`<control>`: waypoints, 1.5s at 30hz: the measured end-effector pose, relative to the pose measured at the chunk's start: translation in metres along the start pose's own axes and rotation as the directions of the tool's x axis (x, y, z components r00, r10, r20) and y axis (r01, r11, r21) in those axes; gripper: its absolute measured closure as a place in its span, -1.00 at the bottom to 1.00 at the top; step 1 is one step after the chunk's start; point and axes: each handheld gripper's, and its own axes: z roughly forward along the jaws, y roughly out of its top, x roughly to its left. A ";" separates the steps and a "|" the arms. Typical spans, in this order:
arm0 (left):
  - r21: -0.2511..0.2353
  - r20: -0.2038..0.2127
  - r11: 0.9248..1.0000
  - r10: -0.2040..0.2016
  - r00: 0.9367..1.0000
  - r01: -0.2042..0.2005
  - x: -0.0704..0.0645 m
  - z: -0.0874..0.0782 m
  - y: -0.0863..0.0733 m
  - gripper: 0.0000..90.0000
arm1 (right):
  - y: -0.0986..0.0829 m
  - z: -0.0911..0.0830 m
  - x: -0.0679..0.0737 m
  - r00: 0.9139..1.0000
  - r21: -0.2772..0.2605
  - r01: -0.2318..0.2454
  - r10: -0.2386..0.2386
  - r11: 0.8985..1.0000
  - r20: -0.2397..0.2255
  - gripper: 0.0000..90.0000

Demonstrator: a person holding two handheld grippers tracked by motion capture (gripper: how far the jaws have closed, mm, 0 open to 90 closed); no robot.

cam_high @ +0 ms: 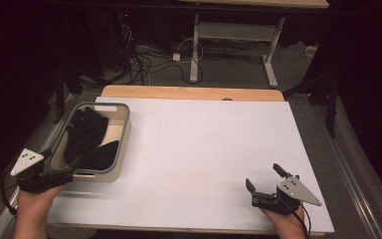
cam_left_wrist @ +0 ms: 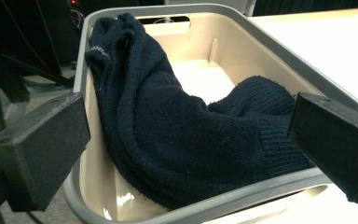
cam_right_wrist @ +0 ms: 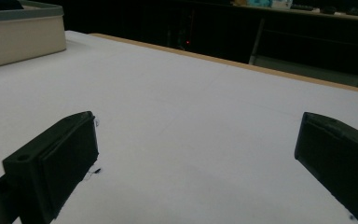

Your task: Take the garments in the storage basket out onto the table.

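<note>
Where left tongs gape: sock.

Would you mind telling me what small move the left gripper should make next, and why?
Probably ease the left gripper forward and down over the bin's near rim, then shut on the dark knit garment. Its jaws stand open on either side of the cloth, short of touching it, and the garment lies heaped inside the bin.
</note>
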 end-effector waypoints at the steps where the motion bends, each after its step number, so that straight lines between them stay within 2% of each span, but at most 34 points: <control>1: 0.000 0.001 1.000 -0.003 1.000 0.003 0.001 0.000 0.000 -1.00 | 0.001 0.001 0.001 1.000 0.003 -0.004 0.004 1.000 -0.004 -1.00; 2: 0.001 0.002 1.000 -0.004 1.000 0.004 0.002 0.000 0.000 -1.00 | 0.005 0.005 0.001 1.000 0.027 0.017 -0.016 0.999 -0.010 -1.00; 5: 0.000 0.008 1.000 -0.005 1.000 0.005 0.004 0.001 0.000 -1.00 | 0.009 0.008 0.001 0.999 0.045 0.034 -0.033 0.998 -0.022 -1.00; 6: -0.001 0.010 1.000 -0.011 1.000 0.011 0.004 0.002 -0.001 -1.00 | 0.010 0.007 0.002 0.999 0.044 0.046 -0.045 0.998 -0.027 -1.00; 8: -0.004 0.026 1.000 -0.029 0.999 0.029 0.005 0.001 0.000 -1.00 | 0.009 0.004 0.004 0.999 0.033 0.039 -0.038 0.999 -0.030 -1.00; 10: -0.027 0.040 0.999 -0.042 0.998 0.043 0.003 0.000 0.003 -1.00 | 0.007 0.003 0.005 0.999 0.023 0.035 -0.034 0.999 -0.033 -1.00; 13: -0.051 0.057 0.998 -0.033 0.998 0.036 -0.003 -0.002 0.009 -1.00 | 0.003 -0.002 0.009 0.997 0.011 0.044 -0.043 0.999 -0.057 -1.00; 16: -0.047 0.052 0.999 -0.024 0.998 0.027 -0.008 0.001 0.011 -1.00 | 0.003 -0.006 0.007 0.998 -0.009 0.031 -0.031 0.999 -0.063 -1.00; 19: -0.047 0.058 0.999 -0.024 0.998 0.026 -0.014 0.006 0.015 -1.00 | 0.001 -0.008 0.005 0.997 -0.006 0.038 -0.038 0.999 -0.065 -1.00; 20: -0.049 0.058 0.999 -0.012 0.998 0.015 -0.018 0.008 0.020 -1.00 | 0.001 -0.008 0.004 0.997 -0.007 0.036 -0.037 0.999 -0.066 -1.00; 25: -0.048 0.065 0.999 0.004 0.998 -0.001 -0.023 0.016 0.033 -1.00 | 0.001 -0.009 0.002 0.997 -0.018 0.037 -0.038 0.999 -0.072 -1.00; 26: -0.057 0.053 0.998 0.010 0.999 -0.007 -0.023 0.018 0.037 -1.00 | 0.002 -0.009 0.002 0.997 -0.022 0.035 -0.037 0.999 -0.070 -1.00; 28: -0.060 0.053 0.998 -0.016 0.998 0.020 -0.018 0.023 0.048 -1.00 | 0.002 -0.010 0.002 0.997 -0.021 0.034 -0.035 0.999 -0.065 -1.00; 31: -0.053 0.045 0.998 -0.020 0.999 0.022 -0.015 0.025 0.055 -1.00 | 0.003 -0.011 0.001 0.998 -0.029 0.026 -0.028 0.999 -0.062 -1.00; 37: -0.033 0.027 0.999 0.026 0.999 -0.025 -0.011 0.037 0.068 -1.00 | 0.003 -0.012 -0.001 0.998 -0.033 0.015 -0.017 0.999 -0.057 -1.00; 42: -0.008 0.016 1.000 0.018 1.000 -0.018 -0.006 0.048 0.078 -1.00 | 0.002 -0.013 -0.002 0.999 -0.032 0.007 -0.008 0.999 -0.053 -1.00; 45: 0.024 0.010 1.000 0.001 1.000 -0.002 0.001 0.055 0.083 -1.00 | 0.002 -0.013 -0.002 0.998 -0.034 0.007 -0.009 0.999 -0.056 -1.00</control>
